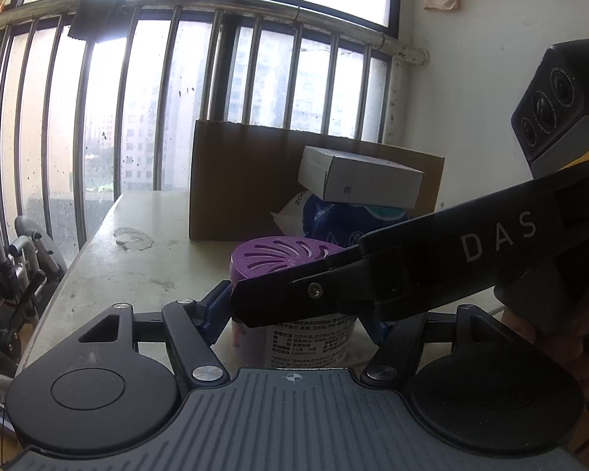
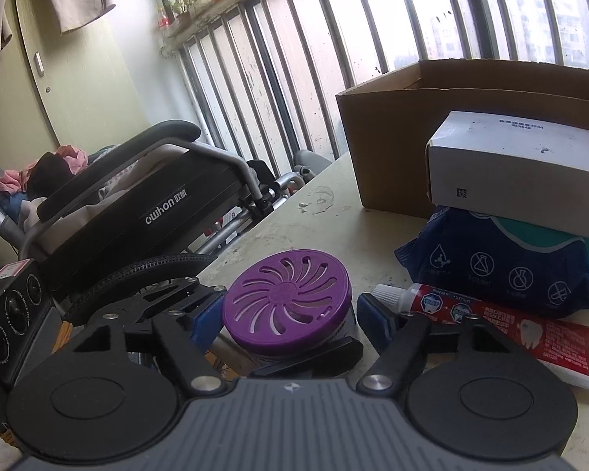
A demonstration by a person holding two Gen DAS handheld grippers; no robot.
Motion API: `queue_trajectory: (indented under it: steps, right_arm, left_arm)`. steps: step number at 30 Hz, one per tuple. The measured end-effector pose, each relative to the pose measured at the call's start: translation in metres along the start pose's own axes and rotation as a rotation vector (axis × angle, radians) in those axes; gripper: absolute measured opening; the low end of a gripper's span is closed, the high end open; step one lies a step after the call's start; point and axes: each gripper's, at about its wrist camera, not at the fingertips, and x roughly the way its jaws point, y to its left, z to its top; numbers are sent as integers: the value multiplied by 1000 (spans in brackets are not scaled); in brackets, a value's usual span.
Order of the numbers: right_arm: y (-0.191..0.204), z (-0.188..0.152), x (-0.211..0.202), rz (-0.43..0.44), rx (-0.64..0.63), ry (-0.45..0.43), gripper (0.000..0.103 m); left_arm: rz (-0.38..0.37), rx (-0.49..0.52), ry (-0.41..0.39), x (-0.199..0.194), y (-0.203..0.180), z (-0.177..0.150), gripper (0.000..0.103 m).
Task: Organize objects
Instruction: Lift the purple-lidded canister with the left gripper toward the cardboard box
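Left tool (image 1: 294, 314) and right tool (image 2: 290, 316), blue-padded, both spread around cylindrical air freshener (image 2: 290, 306) with slotted purple plastic lid; contact unclear.

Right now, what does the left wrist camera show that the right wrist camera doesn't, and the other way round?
Only the left wrist view shows the right gripper reaching across in front, its camera housing, and a red item hanging top right.

Only the right wrist view shows the toothpaste tube, the wheelchair and the plants on the ledge.

Both show the purple-lidded air freshener between blue pads, the cardboard box, the white box on the blue wipes pack, and the table.
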Motion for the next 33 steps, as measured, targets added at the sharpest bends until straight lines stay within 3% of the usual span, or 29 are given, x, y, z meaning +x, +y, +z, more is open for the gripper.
queue_trajectory:
  steps: [8,17,33]
  right_arm:
    - [6,1,-14,2,-34,-54,75]
    - [9,21,-42,-11,-65,-141,75]
    - [-4,101,-66,-35,-191,-215,71]
  left_arm:
    - [7,39,-40,-9,-9,7,66]
    - [-18,79,-101,-10,-24,39,66]
    - [-36,184,-160,26,-33,112,65]
